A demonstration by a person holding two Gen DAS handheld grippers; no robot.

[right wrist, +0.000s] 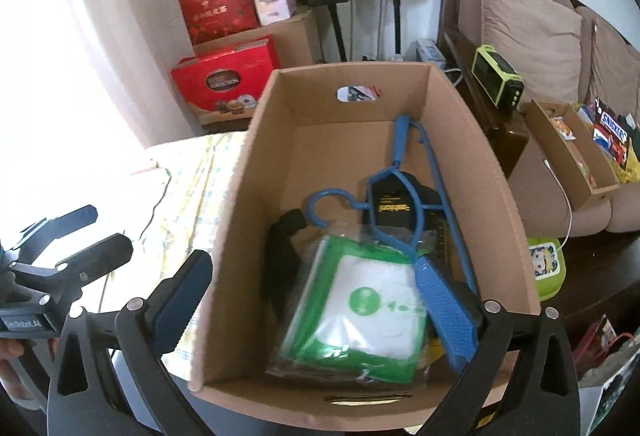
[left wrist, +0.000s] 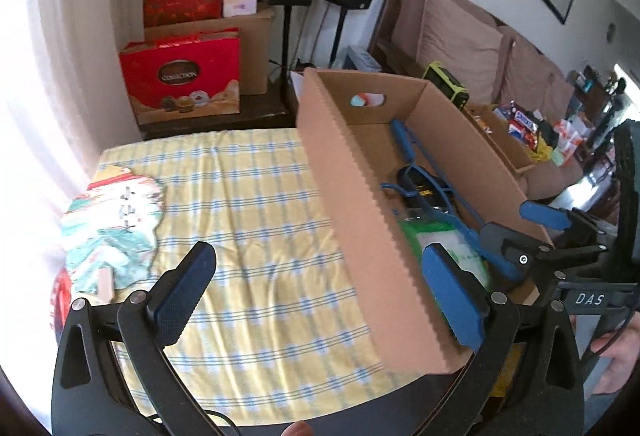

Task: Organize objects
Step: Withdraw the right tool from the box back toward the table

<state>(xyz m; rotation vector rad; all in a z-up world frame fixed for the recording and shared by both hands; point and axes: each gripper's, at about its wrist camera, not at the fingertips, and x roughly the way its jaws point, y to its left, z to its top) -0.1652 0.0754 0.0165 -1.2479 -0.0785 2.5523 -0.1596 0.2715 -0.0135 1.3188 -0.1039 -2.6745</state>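
Two tools hover at the cardboard box (right wrist: 360, 163), both spread wide and holding nothing. From where I stand, the left tool (left wrist: 316, 296) straddles the box's near long wall, one finger over the checked yellow cloth (left wrist: 240, 203) on the bench, the other inside the box. The right tool (right wrist: 316, 300) hangs over the box's open top, its right finger down among the contents.

Inside lie a blue hanger (right wrist: 404, 195), a black pouch (right wrist: 396, 203) with yellow lettering too blurred to read, a flat green and white packet (right wrist: 360, 308) in clear wrap, and a dark strap-like thing (right wrist: 280, 260) that I cannot identify. Out on the cloth, near the bench's left edge, a colourful fan-shaped card (left wrist: 112, 228) is the one loose thing I can see (likely the next to go in).

My guess is that something has just been dropped in. To do the next step well, lift both tools clear of the walls before swinging away, so the light box is not dragged, and lay anything flat on top of the packet.

Readable writing: "COLLECTION" on a red gift box (left wrist: 180, 75), "SNICKERS" on a sweets bag (right wrist: 612, 131) on the sofa, "DAS" on the right tool's body and "GenRobot.AI" on the left.
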